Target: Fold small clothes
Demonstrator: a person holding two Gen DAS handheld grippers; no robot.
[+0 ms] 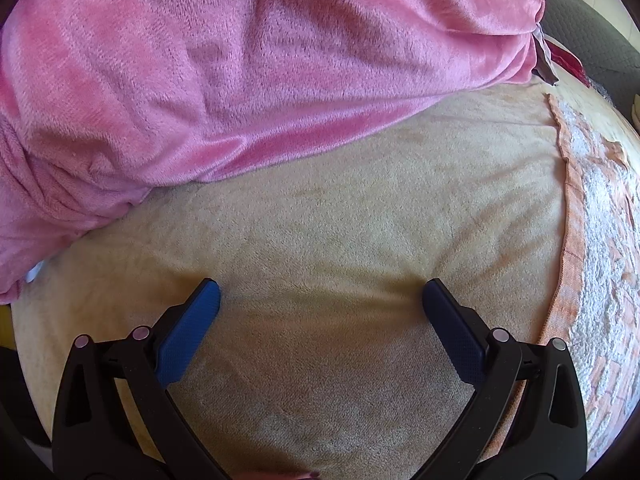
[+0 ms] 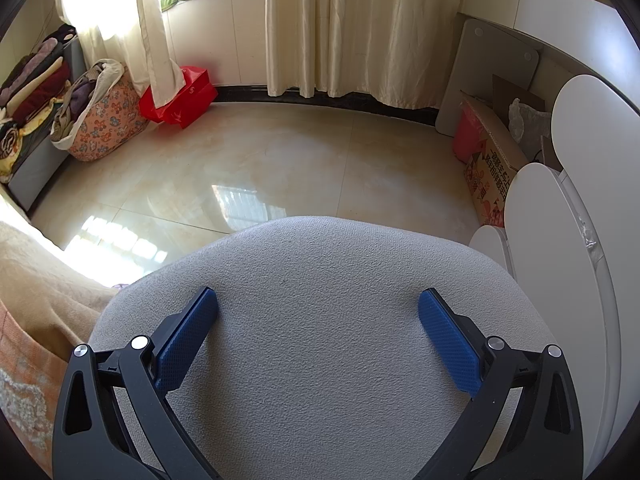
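Observation:
In the left wrist view my left gripper (image 1: 320,292) is open just above a beige fleece blanket (image 1: 340,208), nothing between its blue pads. A pink fleece cloth (image 1: 220,64) lies bunched across the top and left of that view. An orange and white patterned cloth (image 1: 592,208) lies along the right edge. In the right wrist view my right gripper (image 2: 318,300) is open over a grey fabric chair seat (image 2: 320,320), holding nothing. The orange and white cloth (image 2: 20,384) and the beige blanket (image 2: 36,280) show at the left edge there.
Beyond the grey seat lies a shiny tiled floor (image 2: 280,160). A floral bag of clothes (image 2: 100,120), a red bag (image 2: 180,96) and cream curtains (image 2: 360,28) stand at the back. A cardboard box (image 2: 492,160) and white rounded panels (image 2: 560,260) stand at the right.

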